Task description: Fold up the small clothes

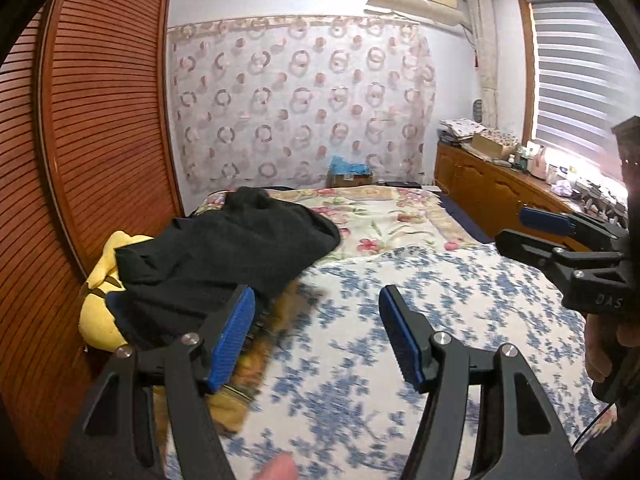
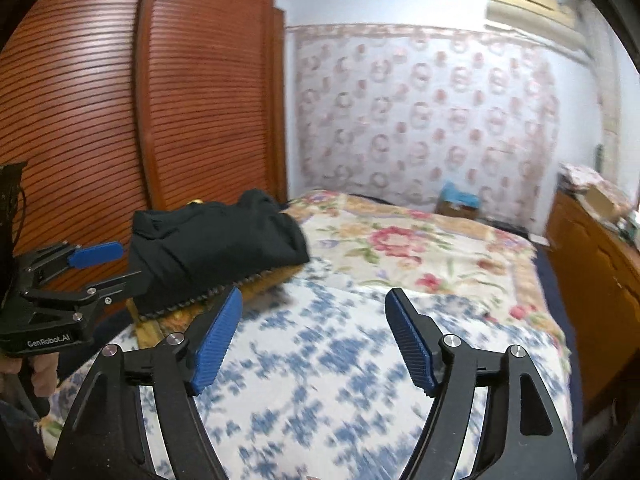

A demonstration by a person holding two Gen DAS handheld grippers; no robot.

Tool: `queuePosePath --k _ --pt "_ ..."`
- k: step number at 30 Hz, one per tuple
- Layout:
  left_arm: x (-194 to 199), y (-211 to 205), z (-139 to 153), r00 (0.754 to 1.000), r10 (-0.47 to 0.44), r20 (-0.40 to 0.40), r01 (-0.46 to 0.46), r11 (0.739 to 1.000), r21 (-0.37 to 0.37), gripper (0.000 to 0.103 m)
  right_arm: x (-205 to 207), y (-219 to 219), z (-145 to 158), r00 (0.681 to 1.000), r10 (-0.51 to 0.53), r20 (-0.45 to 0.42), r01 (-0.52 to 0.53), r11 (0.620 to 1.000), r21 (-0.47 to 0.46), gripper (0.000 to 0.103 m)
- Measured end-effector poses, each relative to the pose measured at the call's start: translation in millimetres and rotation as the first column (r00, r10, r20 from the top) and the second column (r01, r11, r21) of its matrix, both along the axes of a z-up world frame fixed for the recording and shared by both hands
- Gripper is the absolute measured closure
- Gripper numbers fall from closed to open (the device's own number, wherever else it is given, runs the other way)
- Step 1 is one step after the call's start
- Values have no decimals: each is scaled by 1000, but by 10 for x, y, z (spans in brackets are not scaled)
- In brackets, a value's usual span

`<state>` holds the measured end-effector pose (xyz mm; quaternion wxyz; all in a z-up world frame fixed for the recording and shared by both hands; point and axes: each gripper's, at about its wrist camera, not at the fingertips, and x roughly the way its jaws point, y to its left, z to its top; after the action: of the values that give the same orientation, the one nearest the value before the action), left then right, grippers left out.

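Both tongs hang released over the bed: the left gripper [image 1: 318,336] has its ribbed blue pads spread wide with nothing between them, and the right gripper [image 2: 312,340] shows the same gaping stance, empty. From the left wrist view the right gripper [image 1: 532,230] also pokes in at the right edge, its jaws apart, part of its body cut off by the frame.

Biggest thing down there is the bed [image 1: 400,320], its near half under a white cover with blue floral print, badly smeared by motion blur, its far half under a cream blanket with pink flowers. Along the left runs a slatted red-brown wooden wardrobe [image 1: 100,120].

On the bed's left edge sits the pile: a black garment [image 1: 224,252], soft and crumpled, lies on top, its long axis running from near-left to far-right. It hides most of what lies beneath. A yellow garment [image 1: 100,312] bulges out at the pile's near-left side, mostly covered. Beneath the black cloth's near edge peeks a mustard-brown fabric [image 2: 276,276], blurred, shape hard to make out. In the right wrist view the left gripper [image 2: 104,268] sits just beside the black garment, one finger passing out of sight behind the cloth.
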<state>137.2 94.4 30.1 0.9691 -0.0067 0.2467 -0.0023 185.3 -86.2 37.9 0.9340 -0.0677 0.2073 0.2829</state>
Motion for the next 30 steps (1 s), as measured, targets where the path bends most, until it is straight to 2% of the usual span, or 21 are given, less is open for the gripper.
queuePosePath --k 6,11,19,30 --pt "-180 -310 65 999 -41 16 42 999 -8 38 -353 -546 -1 989 -148 24 147 989 34 27" --pt "-324 -540 144 997 -64 36 64 998 6 38 -586 -886 27 975 -217 35 215 975 60 27" --pt "-484 -763 291 995 -79 60 79 997 5 38 -885 -1165 89 963 -266 52 261 962 84 27" --pt "-549 -766 306 997 -42 63 43 999 -11 38 -949 -1239 116 960 -275 56 269 959 94 27"
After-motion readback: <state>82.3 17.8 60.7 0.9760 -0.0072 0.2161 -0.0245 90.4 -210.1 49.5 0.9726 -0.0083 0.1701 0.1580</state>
